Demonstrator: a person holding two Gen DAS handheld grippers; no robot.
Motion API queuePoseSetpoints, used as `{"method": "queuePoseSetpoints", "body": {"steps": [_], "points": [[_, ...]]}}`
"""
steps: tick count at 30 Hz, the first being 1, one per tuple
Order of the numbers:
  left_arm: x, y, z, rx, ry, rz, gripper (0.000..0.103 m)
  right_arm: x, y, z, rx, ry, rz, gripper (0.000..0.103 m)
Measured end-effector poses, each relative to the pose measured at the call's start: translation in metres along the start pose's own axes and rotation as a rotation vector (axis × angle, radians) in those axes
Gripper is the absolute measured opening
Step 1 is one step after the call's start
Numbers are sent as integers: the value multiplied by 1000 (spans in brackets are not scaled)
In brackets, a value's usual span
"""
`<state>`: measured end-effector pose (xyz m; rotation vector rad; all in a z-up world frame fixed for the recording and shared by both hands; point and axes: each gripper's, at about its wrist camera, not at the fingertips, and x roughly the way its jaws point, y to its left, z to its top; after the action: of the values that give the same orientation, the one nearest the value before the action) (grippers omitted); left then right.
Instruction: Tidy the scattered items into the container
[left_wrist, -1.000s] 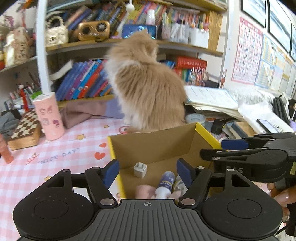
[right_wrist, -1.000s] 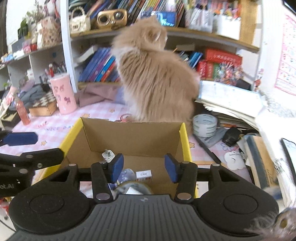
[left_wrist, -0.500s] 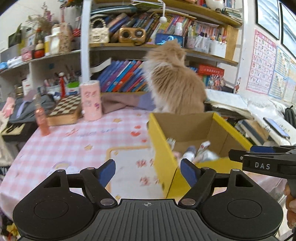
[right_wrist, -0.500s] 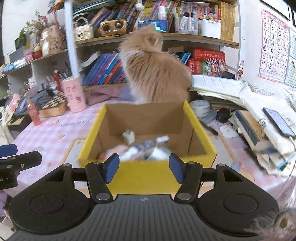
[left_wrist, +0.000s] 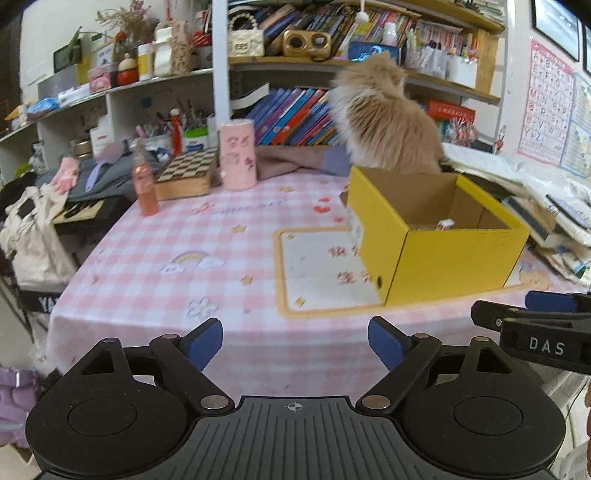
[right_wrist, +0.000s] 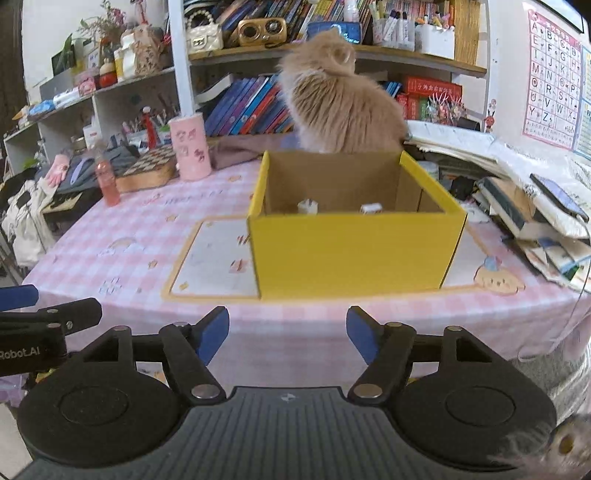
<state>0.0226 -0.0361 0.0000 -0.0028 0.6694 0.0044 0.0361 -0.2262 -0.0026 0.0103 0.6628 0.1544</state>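
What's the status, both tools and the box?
Left tool and right tool opening, nothing between them. Yellow box holds small items. Cat sits behind box.

Pretty clearly someone's home study or kid's room: crammed bookshelves (right_wrist: 251, 99), alphabet poster (right_wrist: 550, 74), fluffy cat (right_wrist: 340, 99) on a pink-checked table (right_wrist: 129, 240).

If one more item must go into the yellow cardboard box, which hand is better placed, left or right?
Probably right. The right tongs face the yellow cardboard box squarely; the left tongs see it off to their right. Both are opening, empty, and short of the box.
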Motion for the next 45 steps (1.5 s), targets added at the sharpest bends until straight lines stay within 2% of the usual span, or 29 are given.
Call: {"method": "queuePoseSetpoints", "body": {"steps": [5,11,20,45], "points": [[-4,2,-12,18,32,15,93,-4,14,-7,-25,17,11,79],[-5,8,-16,24,45,20,98,-6,24,-13,-43,36,15,85],[-6,16,-18,14,59,27,103,-2,31,-13,-38,59,-17,98],[-3,30,-20,-32,96,25,103,1,39,-12,-68,78,-24,101]]}}
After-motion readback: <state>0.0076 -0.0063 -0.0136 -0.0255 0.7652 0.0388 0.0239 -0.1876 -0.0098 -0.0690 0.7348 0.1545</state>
